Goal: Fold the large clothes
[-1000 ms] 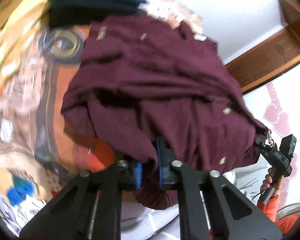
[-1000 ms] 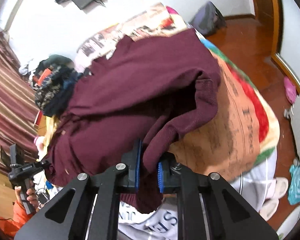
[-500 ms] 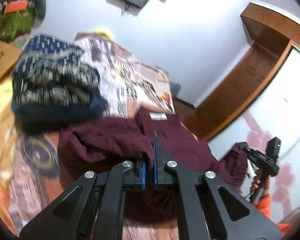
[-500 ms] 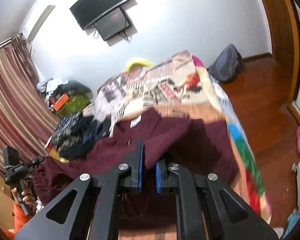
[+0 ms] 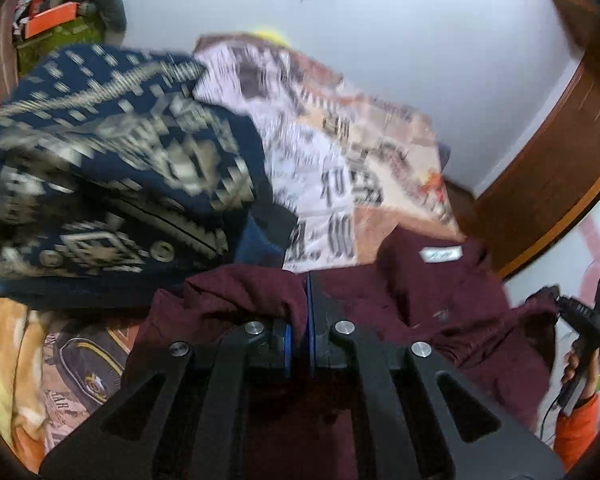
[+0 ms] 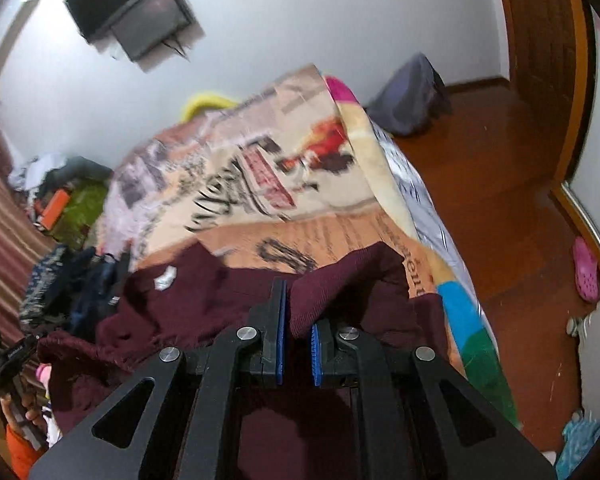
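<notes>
A dark maroon garment (image 5: pixel 432 304) with a white neck label lies spread across the patterned bedspread (image 5: pixel 332 168). My left gripper (image 5: pixel 302 312) is shut on a bunched fold of its cloth, close to a navy patterned pile. In the right wrist view the same maroon garment (image 6: pixel 204 300) stretches leftward, and my right gripper (image 6: pixel 296 320) is shut on another raised fold of it near the bed's right edge. The other gripper shows at each view's side, held by a hand in an orange sleeve (image 5: pixel 576 428), with maroon cloth hanging from it.
A navy and gold patterned pile of clothes (image 5: pixel 108 176) sits at the left of the bed. A TV (image 6: pixel 132 12) hangs on the white wall. A dark bag (image 6: pixel 412 96) and pink slipper (image 6: pixel 586 268) lie on the wooden floor right of the bed.
Both grippers have carried their folds of the maroon garment forward over the bed. The cloth that hung bunched in front of the cameras now lies lower and flatter, with the wall and TV in view.
</notes>
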`<state>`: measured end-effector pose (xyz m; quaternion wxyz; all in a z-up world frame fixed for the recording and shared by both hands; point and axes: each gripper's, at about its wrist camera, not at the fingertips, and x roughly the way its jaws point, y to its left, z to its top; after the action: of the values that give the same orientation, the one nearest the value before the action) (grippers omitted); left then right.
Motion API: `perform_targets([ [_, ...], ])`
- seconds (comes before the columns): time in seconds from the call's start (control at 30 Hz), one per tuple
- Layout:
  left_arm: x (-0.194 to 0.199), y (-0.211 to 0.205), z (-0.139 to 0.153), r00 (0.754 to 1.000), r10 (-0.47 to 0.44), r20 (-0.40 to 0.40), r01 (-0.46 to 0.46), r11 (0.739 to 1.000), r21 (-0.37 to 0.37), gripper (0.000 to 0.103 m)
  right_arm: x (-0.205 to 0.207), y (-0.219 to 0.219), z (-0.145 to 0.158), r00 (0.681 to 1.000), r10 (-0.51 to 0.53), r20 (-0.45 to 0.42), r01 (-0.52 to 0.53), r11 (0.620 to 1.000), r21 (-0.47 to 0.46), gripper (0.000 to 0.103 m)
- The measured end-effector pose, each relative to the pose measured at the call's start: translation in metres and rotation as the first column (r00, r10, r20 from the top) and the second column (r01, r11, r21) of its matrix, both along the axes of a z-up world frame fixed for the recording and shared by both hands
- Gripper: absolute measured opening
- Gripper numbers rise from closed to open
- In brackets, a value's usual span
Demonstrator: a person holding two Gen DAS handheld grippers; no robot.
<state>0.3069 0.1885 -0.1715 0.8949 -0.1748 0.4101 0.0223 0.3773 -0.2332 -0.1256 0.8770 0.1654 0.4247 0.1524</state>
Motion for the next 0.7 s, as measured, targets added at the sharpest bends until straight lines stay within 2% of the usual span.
perform_targets([
  [0.2, 0.015, -0.015, -0.021, 0.996, -0.036, -0.083, 0.042, 0.997, 0.068, 0.005, 0.01, 0.007, -0.015, 0.998, 0.009, -0.054, -0.012, 0.998, -0.056, 0.009],
  [0.37, 0.015, -0.022, -0.008, 0.995, -0.041, -0.092, 0.05, 0.994, 0.098, 0.013, 0.004, 0.012, -0.005, 0.998, 0.027, -0.062, -0.033, 0.995, -0.097, 0.012],
  [0.5, 0.003, -0.032, 0.01, 0.996, -0.053, -0.072, 0.06, 0.993, 0.105, 0.023, -0.004, 0.018, 0.011, 0.997, 0.042, -0.067, -0.051, 0.99, -0.133, 0.022],
  [0.53, -0.001, -0.035, 0.015, 0.996, -0.061, -0.064, 0.068, 0.992, 0.106, 0.029, -0.007, 0.019, 0.015, 0.997, 0.047, -0.064, -0.056, 0.988, -0.143, 0.026],
  [0.57, -0.003, -0.038, 0.017, 0.996, -0.07, -0.059, 0.075, 0.992, 0.105, 0.041, -0.011, 0.021, 0.019, 0.997, 0.051, -0.059, -0.06, 0.986, -0.155, 0.029],
  [0.63, -0.012, -0.046, 0.027, 0.996, -0.083, -0.038, 0.087, 0.991, 0.106, 0.06, -0.02, 0.025, 0.027, 0.998, 0.053, -0.036, -0.059, 0.979, -0.195, 0.042],
  [0.67, -0.016, -0.049, 0.031, 0.996, -0.085, -0.018, 0.087, 0.989, 0.117, 0.065, -0.025, 0.028, 0.03, 0.998, 0.05, -0.026, -0.054, 0.976, -0.21, 0.045],
  [0.7, -0.022, -0.055, 0.038, 0.996, -0.094, 0.003, 0.092, 0.986, 0.139, 0.066, -0.031, 0.031, 0.034, 0.998, 0.062, -0.01, -0.063, 0.974, -0.22, 0.053],
])
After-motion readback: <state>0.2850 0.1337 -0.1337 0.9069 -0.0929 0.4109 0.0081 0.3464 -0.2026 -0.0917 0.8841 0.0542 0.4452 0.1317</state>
